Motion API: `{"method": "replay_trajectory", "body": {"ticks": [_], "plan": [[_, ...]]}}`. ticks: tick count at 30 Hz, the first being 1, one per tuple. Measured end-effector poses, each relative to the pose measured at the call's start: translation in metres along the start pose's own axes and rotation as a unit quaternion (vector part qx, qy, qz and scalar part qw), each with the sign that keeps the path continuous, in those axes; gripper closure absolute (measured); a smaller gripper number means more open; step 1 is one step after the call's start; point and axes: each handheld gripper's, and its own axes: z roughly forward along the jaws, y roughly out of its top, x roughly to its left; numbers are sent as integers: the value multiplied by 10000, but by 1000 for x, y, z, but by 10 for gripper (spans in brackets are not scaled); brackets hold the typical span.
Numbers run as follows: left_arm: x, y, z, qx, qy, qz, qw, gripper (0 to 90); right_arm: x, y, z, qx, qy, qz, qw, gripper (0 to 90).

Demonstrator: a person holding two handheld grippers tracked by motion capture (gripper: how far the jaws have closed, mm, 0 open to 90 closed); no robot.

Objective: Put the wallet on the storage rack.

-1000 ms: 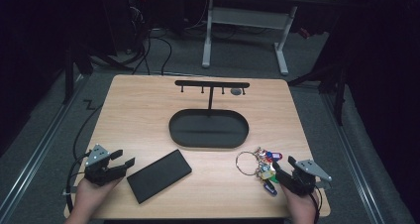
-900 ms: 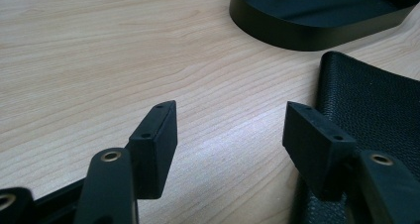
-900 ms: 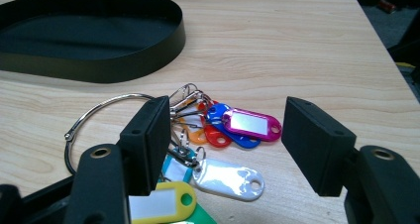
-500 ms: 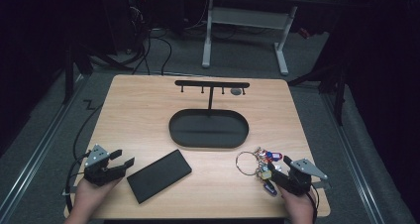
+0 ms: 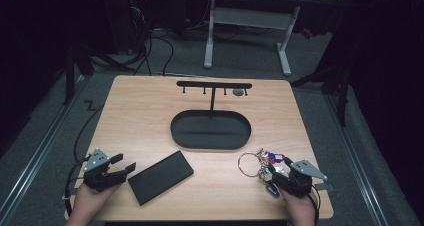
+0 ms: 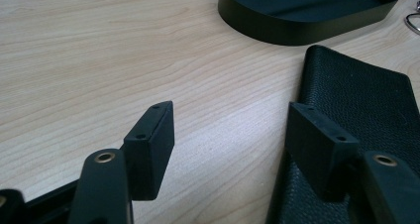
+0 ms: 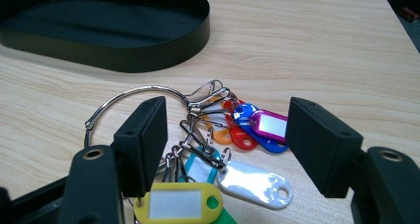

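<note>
Compared with a second ago, the right gripper (image 5: pixel 280 175) sits a touch nearer the lower edge of the high view and its jaws have been opening, with the key bunch (image 5: pixel 262 163) lying before them and not pinched. Nothing else on the table has shifted.

High view: the left gripper (image 5: pixel 120 167) rests at lower left, jaws apart, just beside the near end of a flat black leather case (image 5: pixel 160 177). At lower right, the keys lie on the wooden table (image 5: pixel 135 116), their big steel ring toward the middle, a little below and right of the black oval tray (image 5: pixel 210 130). A black hook rack (image 5: pixel 214 85) rises from behind the tray, its pegs bare.

Left gripper view: both jaws stand wide. One is over bare wood at lower left; the other overlaps the edge of the case (image 6: pixel 361 100) at right. Nothing is between them. The tray's wall (image 6: pixel 297 30) shows at the top.

Right gripper view: the jaws stand wide on either side of the coloured tags (image 7: pixel 247 130); a white tag (image 7: pixel 252 182) and a yellow tag (image 7: pixel 173 203) lie nearest, the ring (image 7: pixel 133 97) curves off to the upper left, and the tray (image 7: pixel 124 53) fills the upper left.

I judge the widened jaws as lining up for a pickup of the keys, probably bound for the tray or a peg; the grasp has not begun.
</note>
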Motion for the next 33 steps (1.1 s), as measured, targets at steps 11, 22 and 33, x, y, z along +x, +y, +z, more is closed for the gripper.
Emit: {"method": "replay_trajectory", "body": {"ticks": [11,22,33], "plan": [[-5,-9,-6,141,-291,-316,9990,353,-2,0,0,-26,4,38,10000,327],[-9,-15,2,496,-808,-634,9935,342,-1,0,2,4,24,14,10000,323],[3,-22,8,676,-1156,-1142,9844,354,-1,0,1,12,33,43,10000,324]]}}
